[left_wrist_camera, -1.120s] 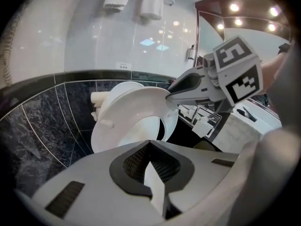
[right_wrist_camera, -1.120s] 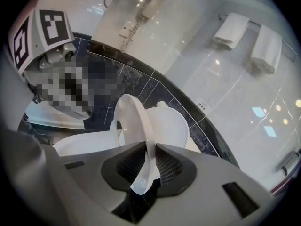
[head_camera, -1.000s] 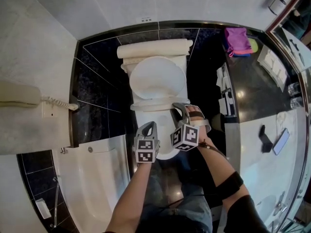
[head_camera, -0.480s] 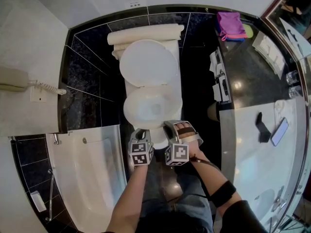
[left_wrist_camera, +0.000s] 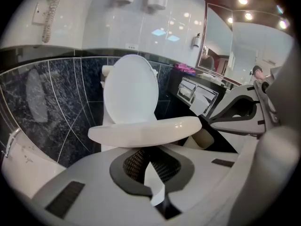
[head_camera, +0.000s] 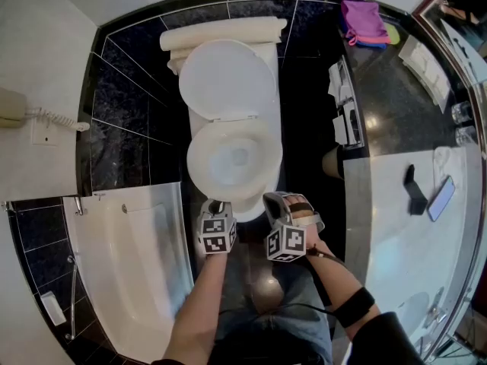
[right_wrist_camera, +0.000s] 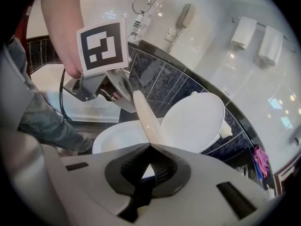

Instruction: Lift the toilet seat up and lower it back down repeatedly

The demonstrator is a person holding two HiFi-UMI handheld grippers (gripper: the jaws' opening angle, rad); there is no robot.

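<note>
The white toilet seat (head_camera: 199, 158) lies about level, low over the bowl. Its lid (head_camera: 227, 78) stands up against the tank. My right gripper (head_camera: 272, 201) is at the seat's front right. Its jaws have just been closing and now pinch the seat's rim (right_wrist_camera: 145, 114), which runs edge-on out of the right gripper (right_wrist_camera: 149, 147). My left gripper (head_camera: 216, 205) sits at the front of the bowl, left of the right one. In the left gripper view the seat (left_wrist_camera: 141, 128) crosses just beyond the left gripper (left_wrist_camera: 153, 173), whose jaws look shut, with a thin white sliver in the slit.
A white bathtub (head_camera: 137, 257) fills the floor to the left. A dark counter (head_camera: 411, 128) runs along the right, with a pink cloth (head_camera: 364, 20) at its far end. A small bin (head_camera: 332, 162) stands beside the bowl. A wall phone (head_camera: 11, 105) hangs at far left.
The seat has come down from a tilted position to lie flat over the bowl. Both grippers moved down and back toward the bowl's front edge with it.
</note>
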